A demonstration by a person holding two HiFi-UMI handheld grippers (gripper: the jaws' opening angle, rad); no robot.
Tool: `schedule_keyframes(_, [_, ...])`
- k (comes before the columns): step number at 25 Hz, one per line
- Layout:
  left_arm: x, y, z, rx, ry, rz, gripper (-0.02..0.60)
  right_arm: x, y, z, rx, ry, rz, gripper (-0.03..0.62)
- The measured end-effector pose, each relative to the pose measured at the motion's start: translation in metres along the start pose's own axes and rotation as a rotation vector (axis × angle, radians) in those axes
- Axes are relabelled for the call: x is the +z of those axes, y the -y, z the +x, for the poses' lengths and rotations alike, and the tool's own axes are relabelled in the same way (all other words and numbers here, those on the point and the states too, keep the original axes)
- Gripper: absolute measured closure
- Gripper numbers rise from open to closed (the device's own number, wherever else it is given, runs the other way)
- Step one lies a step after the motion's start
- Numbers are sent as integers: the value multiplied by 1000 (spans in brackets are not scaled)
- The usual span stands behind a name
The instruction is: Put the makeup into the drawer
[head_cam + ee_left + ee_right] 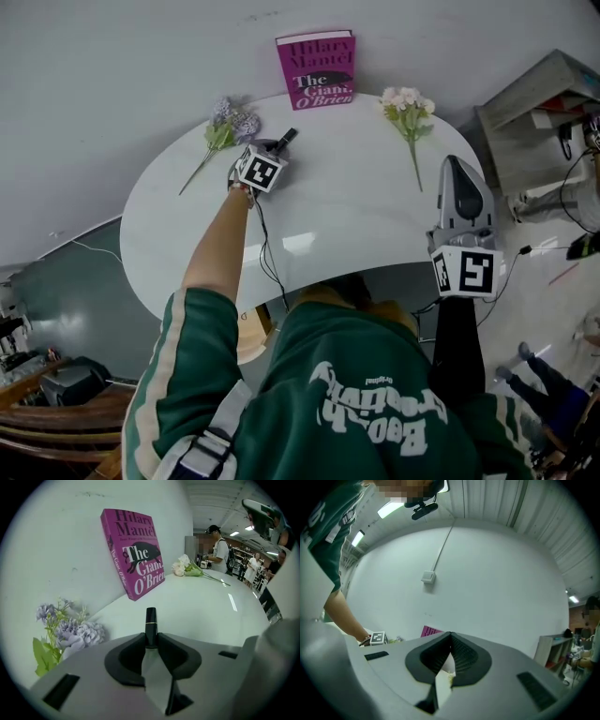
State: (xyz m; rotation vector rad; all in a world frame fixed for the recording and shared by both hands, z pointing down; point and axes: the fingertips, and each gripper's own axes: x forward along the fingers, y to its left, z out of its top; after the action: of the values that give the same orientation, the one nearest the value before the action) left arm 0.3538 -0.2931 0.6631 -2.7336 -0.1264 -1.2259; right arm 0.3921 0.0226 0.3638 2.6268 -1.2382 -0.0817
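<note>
The white oval table [178, 216] has a smooth, glossy top that mirrors the ceiling lights. The slim black lipstick tube [150, 626] looks like shiny plastic, with a thin gold metallic band. The magenta paperback book [133, 552] has a card cover with a slight sheen. The purple flower sprig [70, 632] and the cream flower sprig [185, 568] look like cloth. The left gripper [150, 638] and right gripper [450, 637] have matt grey plastic shells. The right one's black pads [461, 651] are ribbed. The green jacket sleeve [187, 347] is soft cloth.
</note>
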Motion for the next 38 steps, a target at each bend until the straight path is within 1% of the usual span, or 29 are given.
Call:
schedule_keyframes(2, [0, 7, 1, -20, -2, 11, 482, 0, -1, 0, 4, 1, 2, 585])
schedule_keyframes(3, [1, 9, -2, -18, 5, 10, 482, 0, -2, 0, 9, 3, 4, 585])
schedule_keyframes(5, [8, 13, -13, 2, 35, 5, 482, 2, -3, 1, 19, 12, 8, 585])
schedule_keyframes(6, [16, 16, -21, 17, 62, 6, 482, 4, -4, 2, 25, 20, 11, 586])
schedule_keyframes(8, [41, 19, -46, 56, 143, 22, 482, 8, -6, 6, 40, 41, 19, 585])
schedule_keyframes(10, [72, 25, -78, 96, 245, 29, 482, 13, -8, 9, 57, 64, 32, 585])
schedule_keyframes(13, [116, 41, -132, 142, 395, 32, 482, 24, -11, 11, 87, 107, 50, 585])
schedule_keyframes(15, [141, 54, -169, 169, 479, 30, 482, 31, -13, 12, 107, 134, 54, 585])
schedule_keyframes(19, [178, 79, -237, 232, 630, 9, 482, 42, -15, 13, 153, 176, 56, 585])
schedule_keyframes(22, [196, 102, -271, 278, 715, 3, 482, 47, -12, 11, 177, 203, 64, 585])
schedule_keyframes(24, [204, 115, -286, 297, 760, -19, 482, 50, -10, 10, 190, 219, 67, 585])
schedule_keyframes(26, [210, 124, -299, 311, 805, -67, 482, 54, -7, 9, 201, 235, 69, 586])
schedule_keyframes(29, [213, 134, -315, 365, 875, -102, 482, 56, -3, 6, 216, 252, 69, 585])
schedule_keyframes(31, [212, 140, -316, 387, 891, -109, 482, 53, -1, 1, 225, 249, 68, 586])
schedule_keyframes(35, [217, 144, -324, 405, 921, -100, 482, 57, -4, 0, 249, 262, 71, 585])
schedule_keyframes(38, [210, 147, -330, 430, 916, -103, 482, 57, -12, -1, 280, 267, 72, 586])
